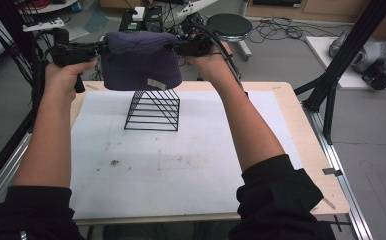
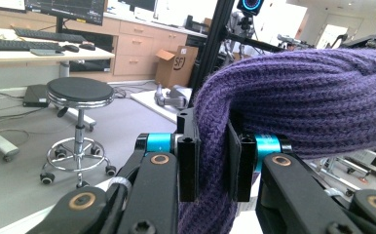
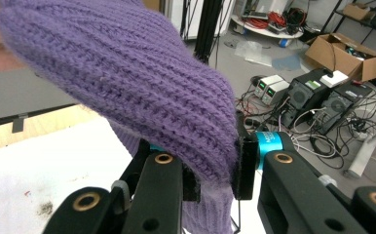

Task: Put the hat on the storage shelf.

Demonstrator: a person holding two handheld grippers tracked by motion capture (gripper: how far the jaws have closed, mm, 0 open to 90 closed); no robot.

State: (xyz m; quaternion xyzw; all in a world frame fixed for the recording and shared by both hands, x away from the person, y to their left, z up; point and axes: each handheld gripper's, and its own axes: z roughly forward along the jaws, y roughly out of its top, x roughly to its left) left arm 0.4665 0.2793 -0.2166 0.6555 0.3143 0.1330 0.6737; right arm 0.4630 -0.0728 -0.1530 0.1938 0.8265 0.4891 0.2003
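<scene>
While both tongs, left (image 1: 98, 50) and right (image 1: 178, 47), are clamped on opposite edges of the purple knit hat (image 1: 141, 60), it hangs above the wire rack (image 1: 152, 110) on the table (image 1: 181, 165). It looks soft, light and stretchy, so I'd say the thick ribbed edge is the best place to grip it.

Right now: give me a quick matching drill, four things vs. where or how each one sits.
Things:
1. knit hat
2. wire rack
3. stool
4. left gripper

States:
A. on the floor beyond the table
B. shut on the hat's edge
C. standing on the white sheet
D. held up between both grippers

Pairs: 1-D, 2-C, 3-A, 4-B
</scene>
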